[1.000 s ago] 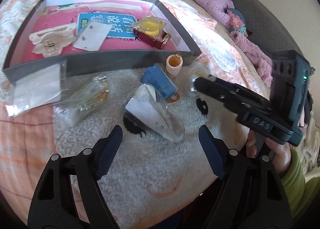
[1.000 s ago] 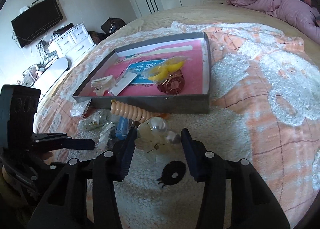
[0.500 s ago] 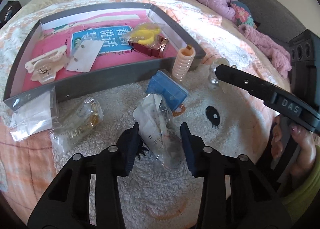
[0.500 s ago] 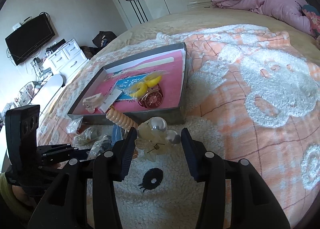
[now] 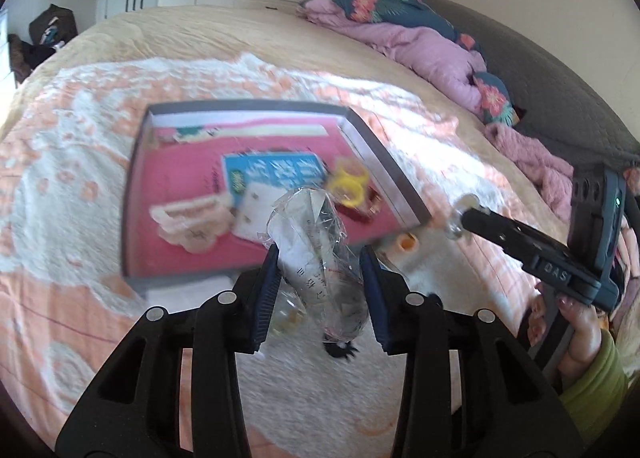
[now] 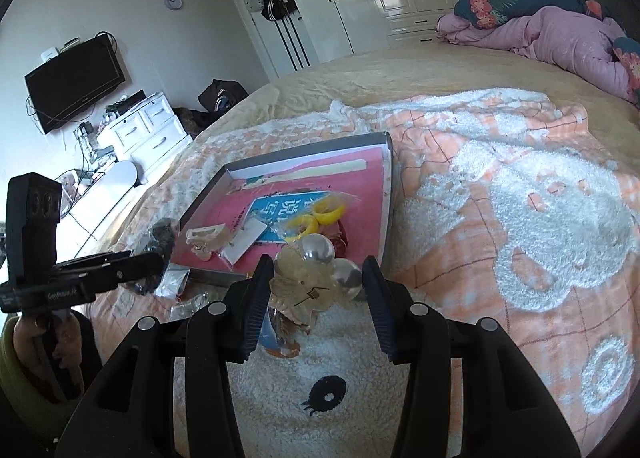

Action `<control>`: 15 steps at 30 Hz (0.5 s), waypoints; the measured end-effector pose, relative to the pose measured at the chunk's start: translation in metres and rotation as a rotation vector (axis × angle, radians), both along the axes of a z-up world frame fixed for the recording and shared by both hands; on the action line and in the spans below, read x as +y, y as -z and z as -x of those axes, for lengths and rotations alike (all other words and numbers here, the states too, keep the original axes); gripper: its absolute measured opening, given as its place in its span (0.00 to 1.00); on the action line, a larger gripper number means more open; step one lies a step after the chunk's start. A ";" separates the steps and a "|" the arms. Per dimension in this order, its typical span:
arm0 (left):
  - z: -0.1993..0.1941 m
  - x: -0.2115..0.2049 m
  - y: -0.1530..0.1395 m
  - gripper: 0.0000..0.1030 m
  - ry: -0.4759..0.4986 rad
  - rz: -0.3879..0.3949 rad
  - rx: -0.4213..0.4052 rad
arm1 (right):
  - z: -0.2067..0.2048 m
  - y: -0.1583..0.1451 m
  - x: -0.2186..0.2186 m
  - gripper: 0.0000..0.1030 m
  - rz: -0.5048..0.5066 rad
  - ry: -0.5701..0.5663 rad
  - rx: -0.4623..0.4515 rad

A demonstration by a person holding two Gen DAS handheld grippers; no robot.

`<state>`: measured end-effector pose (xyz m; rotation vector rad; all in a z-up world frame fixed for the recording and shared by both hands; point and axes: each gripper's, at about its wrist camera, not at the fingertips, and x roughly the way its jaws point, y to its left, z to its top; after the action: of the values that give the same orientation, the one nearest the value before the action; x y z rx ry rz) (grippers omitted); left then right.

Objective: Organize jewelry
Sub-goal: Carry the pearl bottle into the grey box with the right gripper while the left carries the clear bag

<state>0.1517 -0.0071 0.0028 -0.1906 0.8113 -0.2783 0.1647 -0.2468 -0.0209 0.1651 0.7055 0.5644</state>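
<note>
Spreading under everything is the peach and white blanket (image 6: pixel 540 218), soft enough that small pieces sink into its pile, which I judge is why the grey tray (image 5: pixel 136 218) sits on it as the collecting place. Its pink floor already holds a cream hair claw (image 5: pixel 192 218), a white card (image 5: pixel 256 206) and a yellow ring piece (image 5: pixel 350 184), grouped toward the near wall within easy reach. My left claw (image 5: pixel 318 278) is closed on a crinkled clear packet (image 5: pixel 316 254), pinched at its middle so it stands up between the pads, lifted in front of the tray. My right claw (image 6: pixel 318 290) is clamped on a pearl hair clip (image 6: pixel 316 274), gripped by its translucent body so the pearls ride clear above the pads. Both look headed for the tray, I think. Loose clear bags (image 6: pixel 180 294) lie outside the near wall.
</note>
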 end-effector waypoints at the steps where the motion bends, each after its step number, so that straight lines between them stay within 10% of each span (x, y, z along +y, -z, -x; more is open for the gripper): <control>1: -0.003 0.006 -0.004 0.31 -0.016 -0.002 -0.010 | -0.002 -0.002 0.002 0.43 0.002 -0.004 -0.005; 15: -0.041 0.038 -0.012 0.31 -0.092 -0.001 -0.037 | -0.030 -0.019 0.030 0.43 0.011 -0.042 -0.050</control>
<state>0.1929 0.0313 0.0149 -0.2211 0.7634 -0.1945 0.1948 -0.2165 -0.0015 0.1259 0.6645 0.6031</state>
